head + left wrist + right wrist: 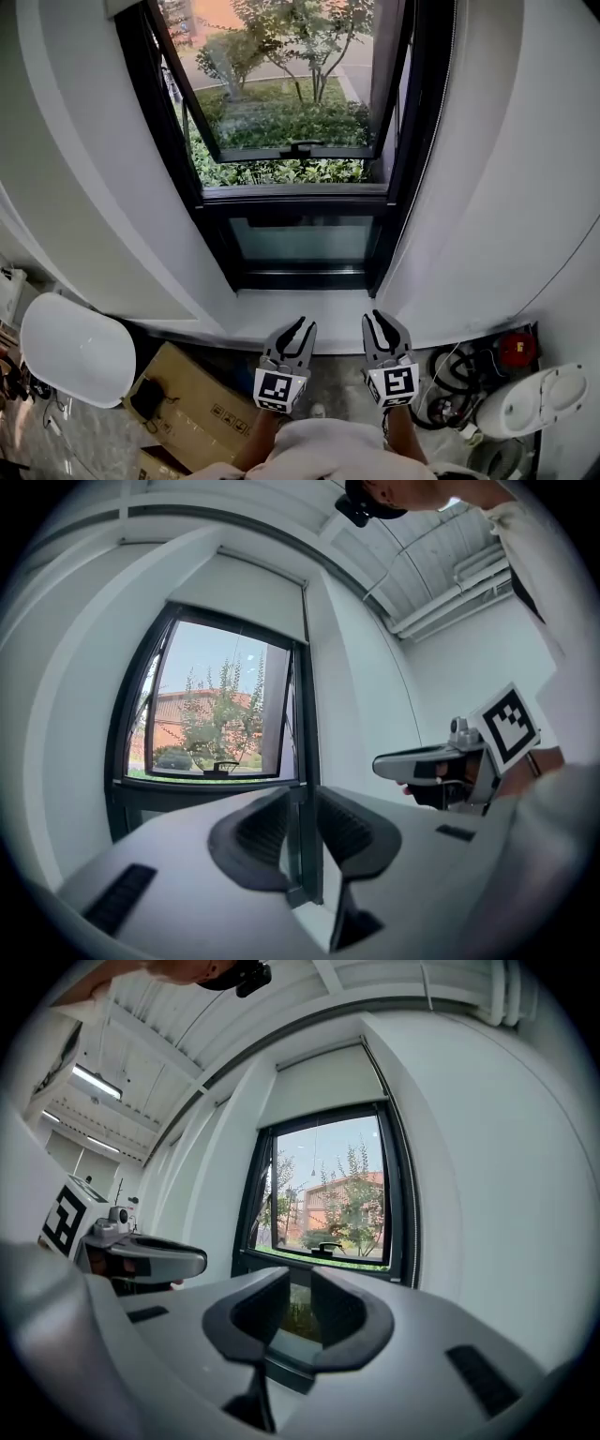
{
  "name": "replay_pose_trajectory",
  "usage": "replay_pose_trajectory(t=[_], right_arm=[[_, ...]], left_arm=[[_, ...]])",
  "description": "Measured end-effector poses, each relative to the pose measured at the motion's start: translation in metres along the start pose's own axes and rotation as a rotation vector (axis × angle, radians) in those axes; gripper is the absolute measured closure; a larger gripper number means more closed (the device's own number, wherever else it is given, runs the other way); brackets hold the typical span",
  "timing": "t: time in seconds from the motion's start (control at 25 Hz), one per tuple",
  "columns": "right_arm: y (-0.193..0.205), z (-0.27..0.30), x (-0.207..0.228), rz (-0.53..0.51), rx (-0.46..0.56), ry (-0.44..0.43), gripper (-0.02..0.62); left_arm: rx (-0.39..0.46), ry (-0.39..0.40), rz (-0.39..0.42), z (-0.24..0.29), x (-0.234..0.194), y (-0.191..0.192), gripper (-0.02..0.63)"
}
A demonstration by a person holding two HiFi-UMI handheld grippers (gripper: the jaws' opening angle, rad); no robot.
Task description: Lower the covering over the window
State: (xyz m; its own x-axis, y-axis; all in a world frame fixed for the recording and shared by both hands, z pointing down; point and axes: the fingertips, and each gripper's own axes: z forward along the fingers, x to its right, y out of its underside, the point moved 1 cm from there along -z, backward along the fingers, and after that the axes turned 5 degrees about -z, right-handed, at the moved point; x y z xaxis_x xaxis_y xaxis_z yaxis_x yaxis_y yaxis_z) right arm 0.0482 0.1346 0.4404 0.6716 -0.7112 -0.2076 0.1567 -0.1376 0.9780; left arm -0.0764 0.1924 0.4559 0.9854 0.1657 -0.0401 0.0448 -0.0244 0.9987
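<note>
Below and to the left of the window, a white rounded object sits on the floor, with a flattened cardboard box just to its right.

The left gripper is held below the window sill, pointing toward the window. Its jaws stand partly apart with a narrow gap between them. They hold nothing; in the left gripper view only the dark window frame shows through the gap.

The window has a dark frame. Its hinged sash is tilted outward, with the handle on the lower rail. The roller blind is drawn up at the top of the window and covers only the uppermost part of the opening. Neither gripper touches it.

The right gripper is held just beside the left one, also below the sill. Its jaws are likewise partly apart and empty.

Below and to the right of the window lie black cables, a red item and a white appliance.
</note>
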Motion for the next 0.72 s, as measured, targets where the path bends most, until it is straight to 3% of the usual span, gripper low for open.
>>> replay_pose_trajectory(t=[0.72], right_arm=[[0.013,0.051,0.015,0.003,-0.023,0.024,0.529]], left_arm=[[-0.003,0.023,-0.002,0.049,-0.034,0.006,0.517]])
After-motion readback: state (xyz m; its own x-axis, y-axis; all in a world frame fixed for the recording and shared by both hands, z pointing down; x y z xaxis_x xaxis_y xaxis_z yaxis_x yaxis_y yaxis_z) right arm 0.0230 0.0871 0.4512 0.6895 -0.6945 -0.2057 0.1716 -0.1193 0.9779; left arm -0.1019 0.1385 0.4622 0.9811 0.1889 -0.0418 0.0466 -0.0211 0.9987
